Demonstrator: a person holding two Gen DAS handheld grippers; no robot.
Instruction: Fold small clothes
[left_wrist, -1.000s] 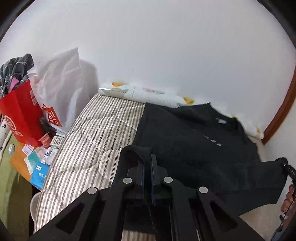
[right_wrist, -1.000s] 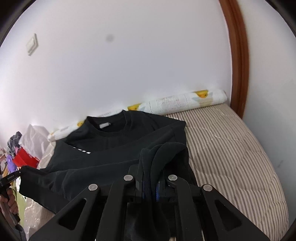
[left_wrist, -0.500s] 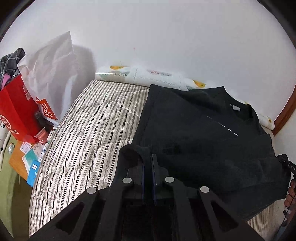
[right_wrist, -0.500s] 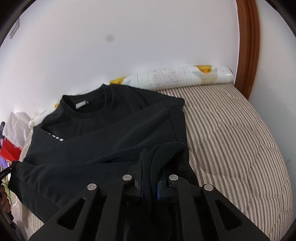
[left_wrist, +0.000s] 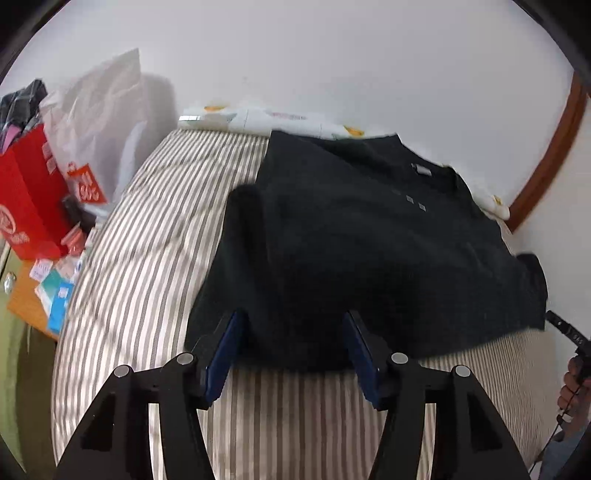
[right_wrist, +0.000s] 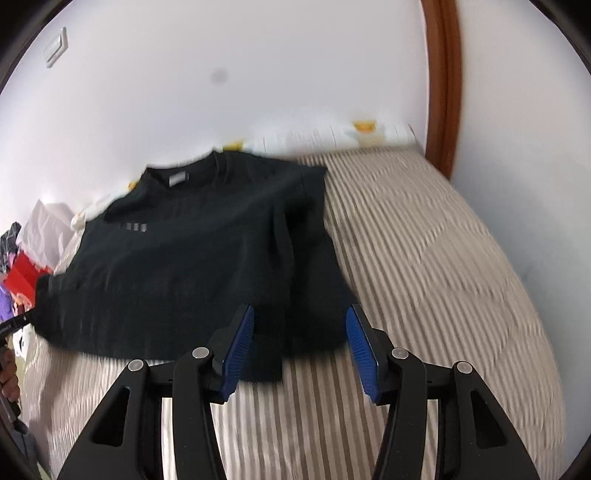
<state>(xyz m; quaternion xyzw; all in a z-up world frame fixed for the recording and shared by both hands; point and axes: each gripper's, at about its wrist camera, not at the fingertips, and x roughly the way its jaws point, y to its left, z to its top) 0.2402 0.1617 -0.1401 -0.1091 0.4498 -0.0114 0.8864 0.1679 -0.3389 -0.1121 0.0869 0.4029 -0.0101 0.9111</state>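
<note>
A black sweatshirt (left_wrist: 362, 240) lies folded on the striped bed cover (left_wrist: 147, 258), collar toward the wall. It also shows in the right wrist view (right_wrist: 199, 258). My left gripper (left_wrist: 291, 332) is open and empty, its blue pads (left_wrist: 221, 350) apart just at the garment's near left edge. My right gripper (right_wrist: 300, 332) is open and empty, its pads (right_wrist: 360, 347) apart at the near right corner of the garment. The striped cover (right_wrist: 424, 277) extends to the right.
A red paper bag (left_wrist: 29, 206) and a white plastic bag (left_wrist: 99, 122) stand left of the bed, with small boxes (left_wrist: 55, 291) below. A rolled printed mat (left_wrist: 266, 122) lies along the wall. A brown wooden frame (right_wrist: 441, 85) rises at right.
Both grippers were shut on folds of the black sweatshirt; both have opened and let it go. The garment now lies on the bed and both grippers have drawn back a little.
</note>
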